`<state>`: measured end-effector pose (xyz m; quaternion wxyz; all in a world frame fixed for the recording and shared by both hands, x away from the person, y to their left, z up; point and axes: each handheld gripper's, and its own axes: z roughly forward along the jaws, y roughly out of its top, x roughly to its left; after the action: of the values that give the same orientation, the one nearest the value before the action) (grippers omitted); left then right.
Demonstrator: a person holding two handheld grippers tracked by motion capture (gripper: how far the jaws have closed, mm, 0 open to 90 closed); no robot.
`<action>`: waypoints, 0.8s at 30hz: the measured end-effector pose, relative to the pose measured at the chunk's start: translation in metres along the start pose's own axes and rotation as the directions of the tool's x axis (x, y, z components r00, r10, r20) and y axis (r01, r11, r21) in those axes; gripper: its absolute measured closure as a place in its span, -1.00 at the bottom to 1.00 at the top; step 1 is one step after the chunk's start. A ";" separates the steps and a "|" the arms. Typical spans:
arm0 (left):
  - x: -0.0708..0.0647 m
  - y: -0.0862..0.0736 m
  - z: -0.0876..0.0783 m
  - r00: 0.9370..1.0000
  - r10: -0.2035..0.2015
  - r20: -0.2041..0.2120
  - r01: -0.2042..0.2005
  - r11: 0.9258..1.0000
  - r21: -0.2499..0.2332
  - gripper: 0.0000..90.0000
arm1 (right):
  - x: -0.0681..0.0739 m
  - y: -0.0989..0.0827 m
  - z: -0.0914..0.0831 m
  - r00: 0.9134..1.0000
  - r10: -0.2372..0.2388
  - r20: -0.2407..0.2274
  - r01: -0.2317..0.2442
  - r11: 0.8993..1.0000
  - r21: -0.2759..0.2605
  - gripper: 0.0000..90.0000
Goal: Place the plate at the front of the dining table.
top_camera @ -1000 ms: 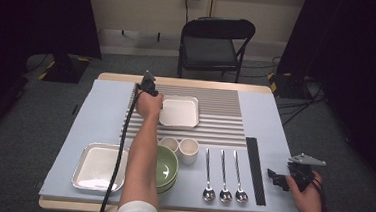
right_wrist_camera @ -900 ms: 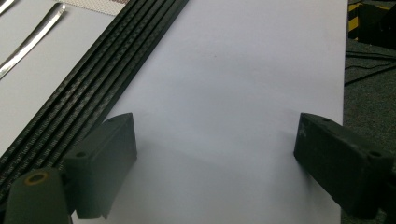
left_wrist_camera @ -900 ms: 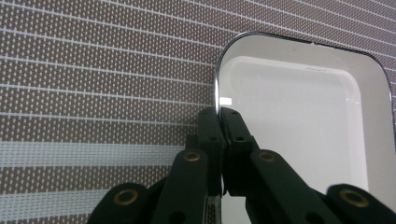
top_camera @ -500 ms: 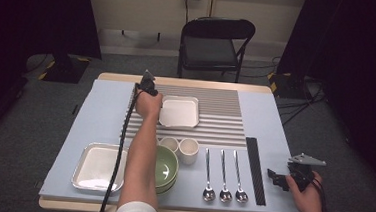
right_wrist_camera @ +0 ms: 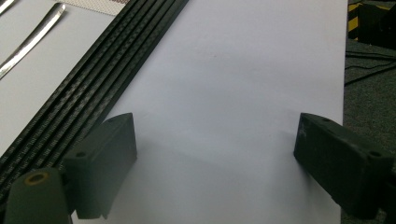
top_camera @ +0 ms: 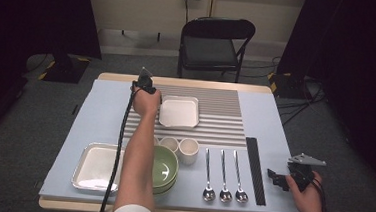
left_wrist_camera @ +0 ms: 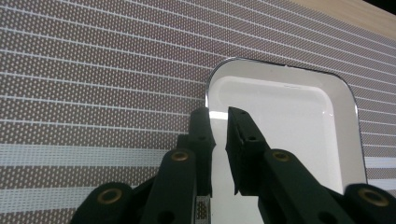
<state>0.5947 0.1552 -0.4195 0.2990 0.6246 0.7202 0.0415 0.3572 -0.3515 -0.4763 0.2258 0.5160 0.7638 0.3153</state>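
Left gripper (left_wrist_camera: 219,116): jaws stand a narrow gap apart and have just been opening. The near-left rim of the white square tray (left_wrist_camera: 285,135) runs up through that gap; the pads no longer look pressed on it, so the tray reads as let go, lying flat on the striped placemat (left_wrist_camera: 93,79). One jaw tip sits over the mat just outside the rim, the other over the tray floor just inside.

High view: left gripper (top_camera: 145,80) at the tray's (top_camera: 179,111) far-left corner, forearm stretched over the green bowls (top_camera: 164,168). Two small white cups (top_camera: 182,148) stand between bowls and tray, just beside the arm.

Right gripper (right_wrist_camera: 215,140): jaws wide apart, nothing between them, bare light-blue table cover (right_wrist_camera: 243,70) below. Black ribbed strip (right_wrist_camera: 93,79) just off its one jaw tip, spoon handles (right_wrist_camera: 28,44) beyond. In the high view it idles at the table's right edge (top_camera: 277,177).

Risks, as judged:
- Gap is slim. Lifting away before the jaws spread more could snag the rim and drag or tip the tray off square.
- Pulling the arm back low could clip the cups or the bowl stack with the forearm or trailing cable (top_camera: 119,146).
- The metal tray (top_camera: 95,165) at the near left lies close beside that cable.
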 end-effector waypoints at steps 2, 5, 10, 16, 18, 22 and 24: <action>0.000 0.000 -0.003 1.000 0.005 0.004 -0.005 1.000 -0.002 0.76 | 0.000 0.000 0.000 1.000 0.001 0.000 -0.001 1.000 0.000 -0.74; 0.002 0.000 -0.010 1.000 0.010 0.004 -0.010 1.000 -0.010 0.73 | 0.000 0.000 0.000 1.000 0.000 0.002 0.000 1.000 0.000 -0.74; 0.005 -0.001 -0.015 1.000 0.000 0.006 0.000 1.000 -0.019 0.70 | 0.000 0.000 0.000 1.000 0.000 0.002 0.000 1.000 0.000 -0.74; 0.014 -0.006 -0.018 1.000 -0.004 0.010 0.004 0.999 -0.033 0.65 | 0.000 0.000 0.000 1.000 0.000 -0.001 0.000 1.000 0.001 -0.74; 0.016 -0.006 -0.019 1.000 -0.003 0.004 0.004 0.999 -0.041 0.61 | 0.000 0.000 0.000 1.000 -0.002 0.002 0.002 1.000 0.000 -0.74; 0.019 -0.007 -0.023 1.000 0.000 0.011 0.000 0.998 -0.055 0.53 | 0.000 0.000 0.000 1.000 -0.001 -0.001 0.001 1.000 0.001 -0.74; 0.020 -0.008 -0.023 1.000 0.005 0.018 -0.004 0.998 -0.056 0.47 | 0.000 0.000 0.000 1.000 -0.002 0.001 0.002 1.000 0.001 -0.74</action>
<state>0.5759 0.1795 -0.4114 0.3227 0.6179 0.7148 0.0566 0.3571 -0.3516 -0.4763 0.2264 0.5155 0.7642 0.3145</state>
